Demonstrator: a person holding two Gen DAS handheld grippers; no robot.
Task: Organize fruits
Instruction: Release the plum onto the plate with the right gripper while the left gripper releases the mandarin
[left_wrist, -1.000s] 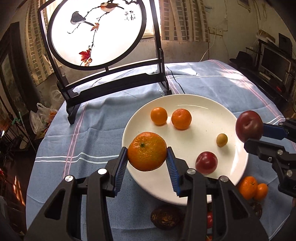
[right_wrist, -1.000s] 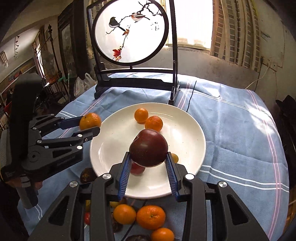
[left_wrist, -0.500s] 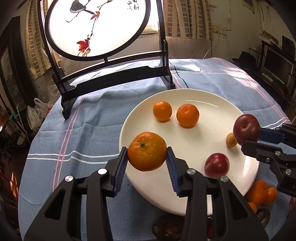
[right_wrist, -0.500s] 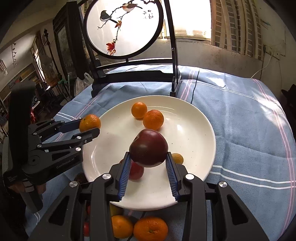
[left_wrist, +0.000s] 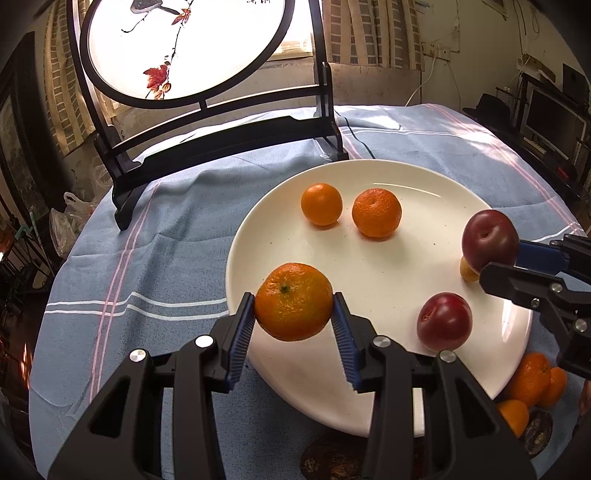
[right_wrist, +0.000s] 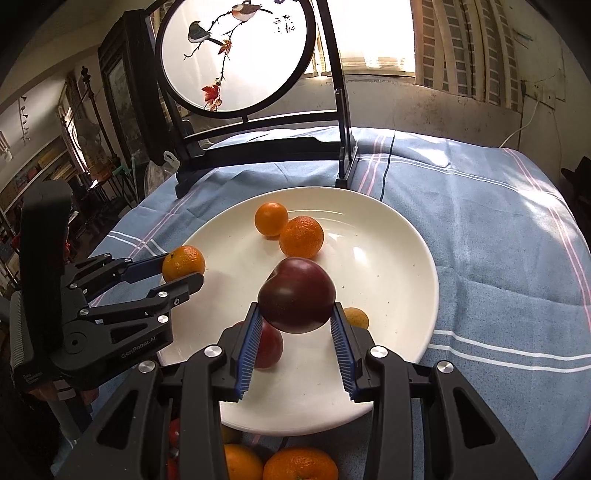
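Observation:
A white plate (left_wrist: 388, 266) (right_wrist: 391, 266) lies on the blue cloth. My left gripper (left_wrist: 294, 317) (right_wrist: 183, 268) is shut on a large orange (left_wrist: 294, 301) (right_wrist: 183, 263) above the plate's left rim. My right gripper (right_wrist: 296, 319) (left_wrist: 498, 258) is shut on a dark plum (right_wrist: 297, 300) (left_wrist: 490, 240) above the plate's near right part. On the plate lie two oranges (left_wrist: 321, 204) (left_wrist: 376, 212), a red plum (left_wrist: 444, 322) and a small yellow fruit (right_wrist: 356, 318), partly hidden.
A black-framed round screen (left_wrist: 221, 122) (right_wrist: 258, 122) stands behind the plate. Several loose oranges (right_wrist: 299, 465) (left_wrist: 532, 380) and dark fruits (left_wrist: 328, 461) lie on the cloth at the plate's near edge. Room furniture rings the table.
Both grippers have moved forward and lower over the plate, each still holding its fruit. The plate and screen look closer.

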